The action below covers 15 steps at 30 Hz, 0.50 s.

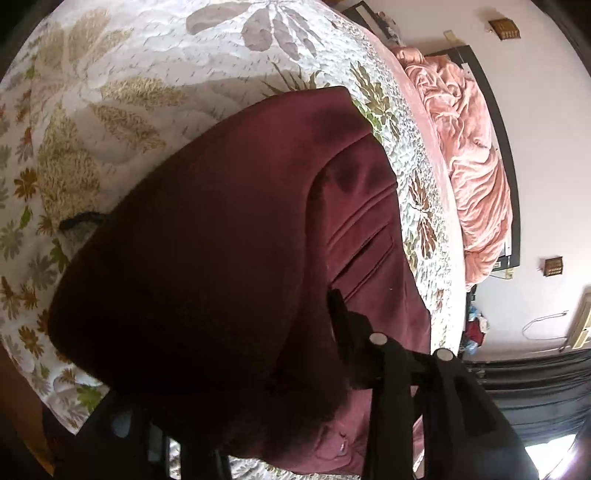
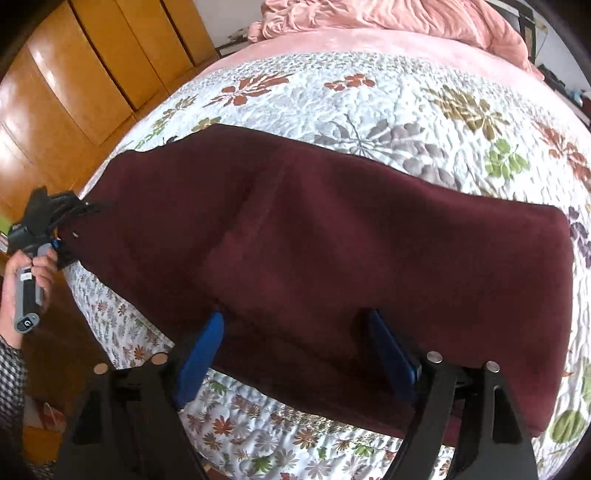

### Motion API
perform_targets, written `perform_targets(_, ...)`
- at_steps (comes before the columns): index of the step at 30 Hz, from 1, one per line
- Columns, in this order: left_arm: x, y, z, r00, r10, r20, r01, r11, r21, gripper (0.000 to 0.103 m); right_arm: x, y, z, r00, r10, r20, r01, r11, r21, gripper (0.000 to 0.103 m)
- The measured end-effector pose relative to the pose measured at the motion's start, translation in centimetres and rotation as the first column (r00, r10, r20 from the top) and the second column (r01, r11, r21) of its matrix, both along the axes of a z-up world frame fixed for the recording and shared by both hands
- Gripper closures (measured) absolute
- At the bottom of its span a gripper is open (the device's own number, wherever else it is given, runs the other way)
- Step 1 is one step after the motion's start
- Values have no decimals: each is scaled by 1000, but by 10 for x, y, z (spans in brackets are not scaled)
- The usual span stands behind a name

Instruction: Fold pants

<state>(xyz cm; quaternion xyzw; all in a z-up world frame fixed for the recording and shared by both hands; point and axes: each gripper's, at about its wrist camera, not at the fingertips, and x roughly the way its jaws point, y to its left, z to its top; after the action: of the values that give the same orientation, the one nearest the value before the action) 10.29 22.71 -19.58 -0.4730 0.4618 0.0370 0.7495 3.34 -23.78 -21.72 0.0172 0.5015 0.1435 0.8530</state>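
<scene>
A: Where are the pants?

B: The maroon pants (image 2: 332, 258) lie flat on the floral quilt (image 2: 406, 110) of the bed, folded into 1 long band near the bed's edge, with a welt pocket (image 1: 364, 254) facing up at my left end.

A: State of my 2 grippers?

B: My right gripper (image 2: 295, 350) stands spread wide, its blue pads (image 2: 201, 354) on either side of a stretch of cloth, not pinching it. My left gripper (image 2: 79, 212) meets the band's end; cloth hides its fingertips, so I cannot tell its grip. My left hand (image 2: 22, 280) holds its handle.

A: Surroundings?

B: A pink blanket (image 2: 388, 18) sits crumpled beyond the quilt; a wooden wardrobe (image 2: 74, 74) stands beside the bed.
</scene>
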Motion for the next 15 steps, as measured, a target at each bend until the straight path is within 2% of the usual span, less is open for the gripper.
perform_targets(5, -2, -4, 18, 999, -21, 42, 19, 999, 43, 81, -7, -25, 19, 999, -40, 2, 39, 985, 165, 22)
perform_targets(9, -4, -24, 49, 988, -73, 139, 60, 994, 96, 83, -8, -37, 34, 997, -68, 26, 62, 979, 195, 22)
perform_targets(12, -2, -45, 74, 971, -130, 200, 100, 983, 156, 84, -10, -47, 44, 995, -92, 44, 80, 972, 220, 22)
perform_targets(15, 0, -77, 99, 938, -229, 258, 166, 955, 246, 84, -10, -56, 47, 992, -119, 49, 105, 967, 233, 22)
